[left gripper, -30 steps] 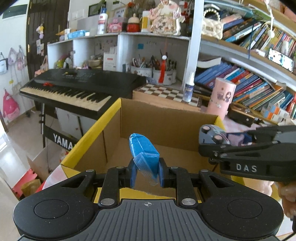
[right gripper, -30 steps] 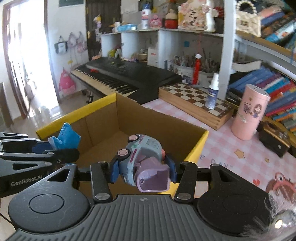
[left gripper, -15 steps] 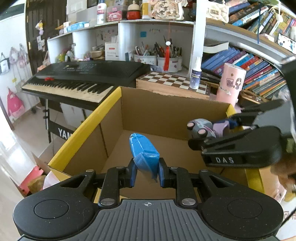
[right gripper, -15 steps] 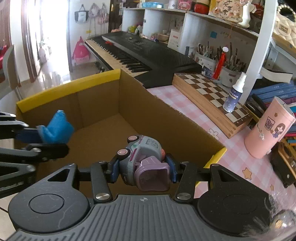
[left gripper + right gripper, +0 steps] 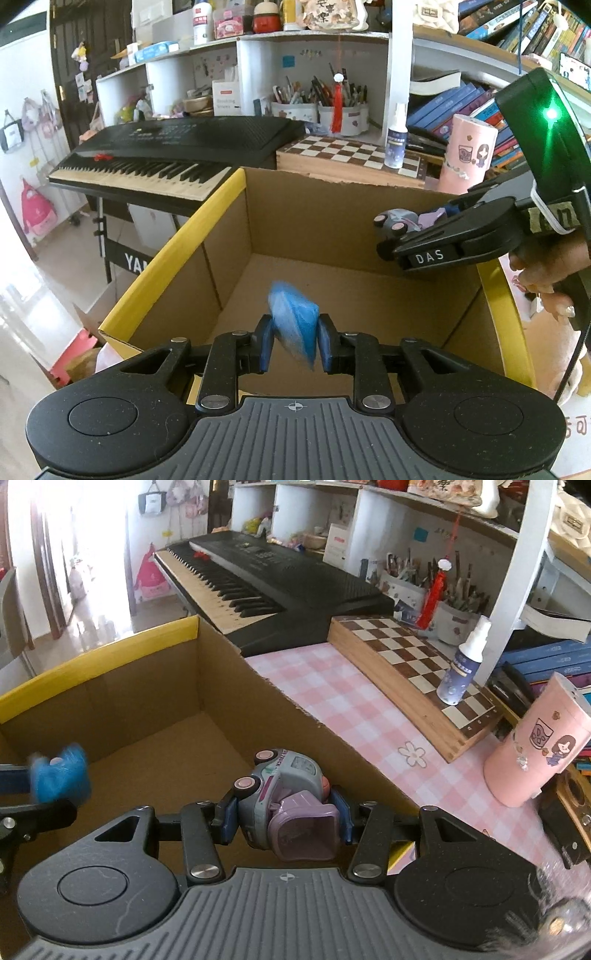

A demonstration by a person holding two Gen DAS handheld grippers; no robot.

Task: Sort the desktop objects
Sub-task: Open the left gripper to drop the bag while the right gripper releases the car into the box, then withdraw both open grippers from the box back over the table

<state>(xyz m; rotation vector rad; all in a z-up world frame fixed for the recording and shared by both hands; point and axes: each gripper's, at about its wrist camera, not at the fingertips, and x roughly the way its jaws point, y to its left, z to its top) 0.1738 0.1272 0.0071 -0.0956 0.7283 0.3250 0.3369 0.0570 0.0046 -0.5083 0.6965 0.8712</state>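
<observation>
Blue pads of my left gripper [image 5: 293, 345] are opening around the blurred blue packet [image 5: 294, 325], releasing it over the cardboard box [image 5: 229, 192], whose floor looks bare. At two o'clock, my right gripper [image 5: 284, 814] clamps the toy truck [image 5: 286, 797] above the box; I judge it should part next.

Blue packet [image 5: 293, 328] motion-blurred; its lettering unreadable.

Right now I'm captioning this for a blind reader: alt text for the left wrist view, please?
The left gripper, jaws opening, has a blurred blue packet between its fingers above an open cardboard box. At right, the right gripper holds a toy truck over the box; a keyboard stands behind.
</observation>
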